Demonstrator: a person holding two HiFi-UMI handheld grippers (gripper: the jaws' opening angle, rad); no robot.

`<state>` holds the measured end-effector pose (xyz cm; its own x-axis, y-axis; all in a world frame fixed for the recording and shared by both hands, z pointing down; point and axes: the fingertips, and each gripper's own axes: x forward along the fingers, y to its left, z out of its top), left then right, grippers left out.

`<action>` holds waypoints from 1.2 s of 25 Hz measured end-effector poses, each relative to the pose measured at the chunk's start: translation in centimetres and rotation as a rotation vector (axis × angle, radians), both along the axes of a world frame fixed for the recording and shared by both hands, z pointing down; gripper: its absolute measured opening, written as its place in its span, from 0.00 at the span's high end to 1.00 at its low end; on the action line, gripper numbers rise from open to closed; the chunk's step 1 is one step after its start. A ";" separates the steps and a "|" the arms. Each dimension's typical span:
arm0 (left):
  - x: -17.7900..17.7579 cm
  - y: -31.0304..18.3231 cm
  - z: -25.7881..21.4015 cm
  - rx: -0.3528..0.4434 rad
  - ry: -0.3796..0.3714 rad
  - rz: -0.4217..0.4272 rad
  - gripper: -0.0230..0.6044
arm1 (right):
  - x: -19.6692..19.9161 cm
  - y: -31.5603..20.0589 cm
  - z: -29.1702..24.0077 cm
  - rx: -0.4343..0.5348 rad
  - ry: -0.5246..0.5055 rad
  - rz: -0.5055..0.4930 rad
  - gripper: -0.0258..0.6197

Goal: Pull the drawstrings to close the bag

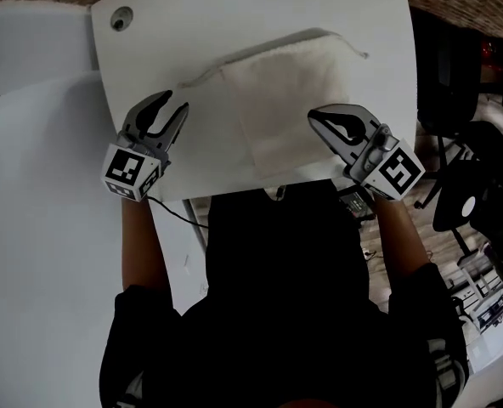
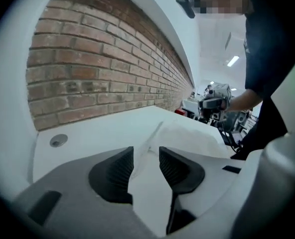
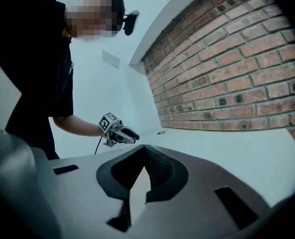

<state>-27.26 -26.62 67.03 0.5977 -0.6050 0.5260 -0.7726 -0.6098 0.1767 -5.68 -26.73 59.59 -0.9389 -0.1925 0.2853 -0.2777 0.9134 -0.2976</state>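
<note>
White table [image 1: 234,7] bears a plain white bag [image 1: 290,104].

A white table [image 1: 175,41] with a round hole [image 1: 120,17] near one corner stands against a red brick wall [image 2: 97,68], whose rows run the length of the table's far edge. Beside and above the brick a plain pale wall [image 3: 112,83] curves away, and a strip light [image 2: 232,60] glows on the ceiling further down the room. Past the table's right end lies brownish floor [image 1: 377,240], crowded with black stands [image 1: 477,194] and other gear too small to make out.
</note>
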 end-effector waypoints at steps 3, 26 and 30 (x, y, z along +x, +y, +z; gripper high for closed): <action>-0.5 -1.6 2.1 -0.003 -0.099 0.131 0.72 | -0.2 -0.4 2.0 -0.039 0.028 0.004 0.95; -0.2 -0.2 9.9 -0.256 -0.470 0.582 0.85 | 3.6 -2.2 8.5 -0.088 0.120 -0.003 0.95; -0.1 -0.2 10.3 -0.337 -0.507 0.555 0.86 | 7.8 -3.5 8.6 -0.001 0.218 0.002 0.95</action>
<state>-27.33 -26.77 77.30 0.4047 -0.0526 0.9129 -0.4098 -0.9029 0.1296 2.14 -30.25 68.15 -0.8545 -0.1937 0.4820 -0.3374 0.9125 -0.2314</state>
